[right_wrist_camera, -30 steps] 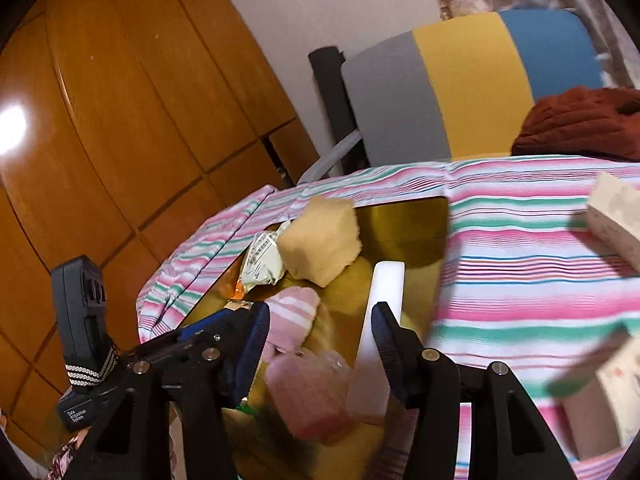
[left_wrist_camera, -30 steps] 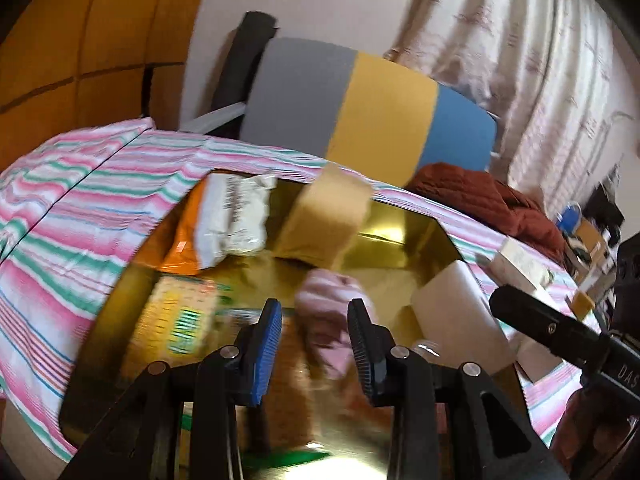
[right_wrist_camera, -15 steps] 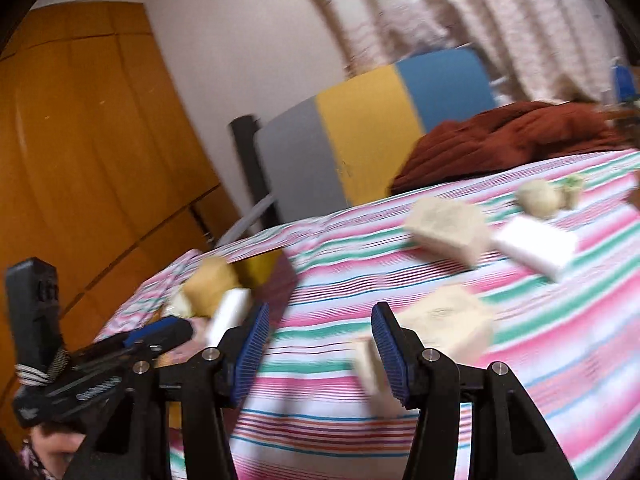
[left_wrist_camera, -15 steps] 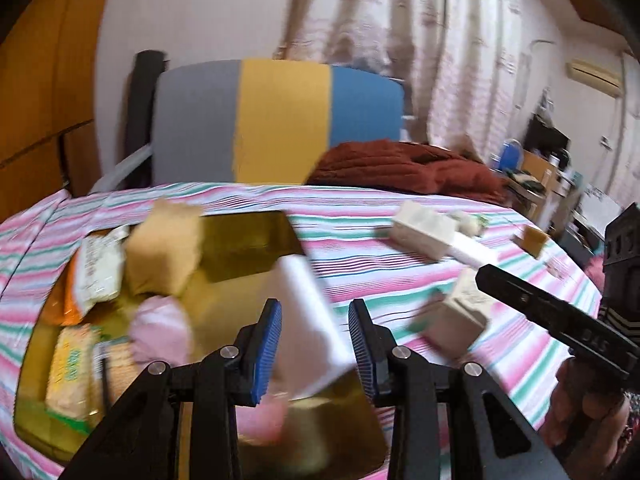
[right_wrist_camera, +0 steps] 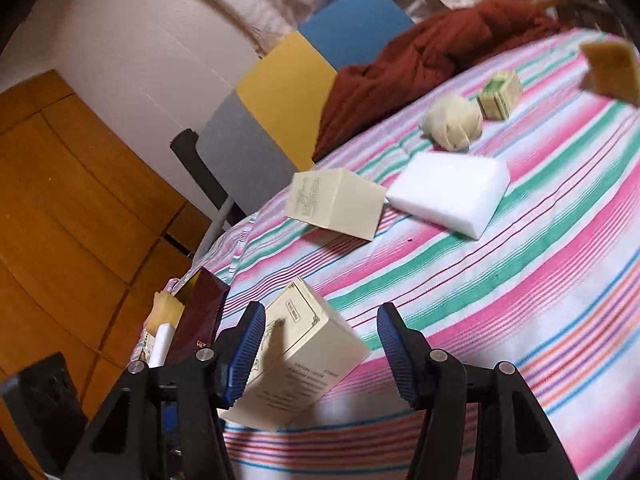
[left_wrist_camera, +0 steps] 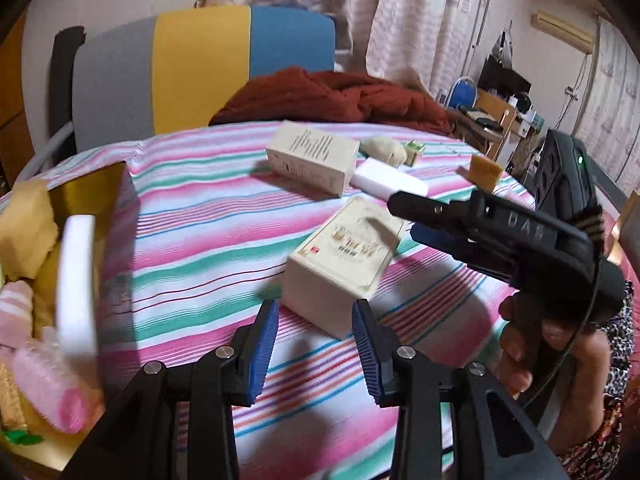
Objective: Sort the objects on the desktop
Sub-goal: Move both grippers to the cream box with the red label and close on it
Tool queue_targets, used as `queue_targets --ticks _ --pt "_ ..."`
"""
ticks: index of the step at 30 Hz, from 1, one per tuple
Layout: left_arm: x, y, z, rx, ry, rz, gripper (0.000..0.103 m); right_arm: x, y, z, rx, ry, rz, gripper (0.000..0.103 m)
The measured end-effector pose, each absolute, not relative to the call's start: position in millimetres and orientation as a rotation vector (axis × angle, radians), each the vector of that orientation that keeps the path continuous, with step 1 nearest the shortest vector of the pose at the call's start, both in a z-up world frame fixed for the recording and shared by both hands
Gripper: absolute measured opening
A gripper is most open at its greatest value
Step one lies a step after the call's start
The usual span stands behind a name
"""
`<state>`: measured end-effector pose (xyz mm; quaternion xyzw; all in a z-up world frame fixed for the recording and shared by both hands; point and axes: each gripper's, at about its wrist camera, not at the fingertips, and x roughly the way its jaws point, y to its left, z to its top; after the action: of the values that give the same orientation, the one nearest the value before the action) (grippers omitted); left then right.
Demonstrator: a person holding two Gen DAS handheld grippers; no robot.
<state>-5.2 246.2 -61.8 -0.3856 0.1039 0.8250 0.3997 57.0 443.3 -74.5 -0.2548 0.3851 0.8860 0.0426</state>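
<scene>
The left gripper [left_wrist_camera: 314, 346] hangs wide open over the striped tablecloth [left_wrist_camera: 192, 248], holding nothing; a cream carton with gold lettering [left_wrist_camera: 342, 256] lies on the cloth just beyond its blue-padded fingertips [left_wrist_camera: 264, 344], roughly in line with the gap between them. The right gripper [right_wrist_camera: 320, 350] is likewise spread wide and empty, and the same cream carton [right_wrist_camera: 298, 360] sits close in front of its left finger, tilted in that view, not clamped. In the left wrist view the right gripper's black body [left_wrist_camera: 500, 236] reaches in over the carton's far corner, held by a hand [left_wrist_camera: 532, 344]. At the left edge of the table stands a gold-lined box [left_wrist_camera: 90, 190], open, holding a white sponge block [left_wrist_camera: 76, 280] standing on edge, a pink-striped soft item [left_wrist_camera: 16, 312], a pink roller-like thing [left_wrist_camera: 52, 392] and a yellow sponge [left_wrist_camera: 26, 232]. Farther across the cloth lie a second cream carton with printed text [left_wrist_camera: 312, 160], a white foam block [left_wrist_camera: 388, 184] touching or just beside it, a pale rounded bundle [left_wrist_camera: 384, 150], a small green box [left_wrist_camera: 414, 150] and a tan sponge piece [left_wrist_camera: 484, 172]. Beyond the table are a rust-red blanket [left_wrist_camera: 328, 96] and a chair back in grey, yellow and blue [left_wrist_camera: 200, 72].
</scene>
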Motion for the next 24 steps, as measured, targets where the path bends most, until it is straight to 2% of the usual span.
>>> queue_targets --ticks 4,7,13,16,19,24 --pt "-14.2 248.4 -69.5 -0.988 0.255 2.095 0.039 44.3 444.6 -80.2 -0.824 1.230 2.723 0.060" --pt "-18.5 243.9 -71.3 -0.988 0.232 2.099 0.039 41.2 442.9 -81.4 -0.850 1.183 2.732 0.050" --pt "-22.8 229.1 -70.7 -1.001 0.126 2.088 0.039 46.1 444.7 -82.9 -0.838 1.174 2.781 0.041" --pt "-11.3 224.9 -60.4 -0.926 0.119 2.098 0.039 46.2 448.6 -79.2 -0.805 1.146 2.782 0.041" --pt "-4.1 232.8 -53.3 -0.856 0.168 2.095 0.047 37.9 449.7 -77.4 -0.821 1.138 2.793 0.049" --pt "-13.5 249.9 -60.6 -0.863 0.214 2.055 0.048 23.6 442.0 -83.6 -0.916 1.142 2.812 0.048"
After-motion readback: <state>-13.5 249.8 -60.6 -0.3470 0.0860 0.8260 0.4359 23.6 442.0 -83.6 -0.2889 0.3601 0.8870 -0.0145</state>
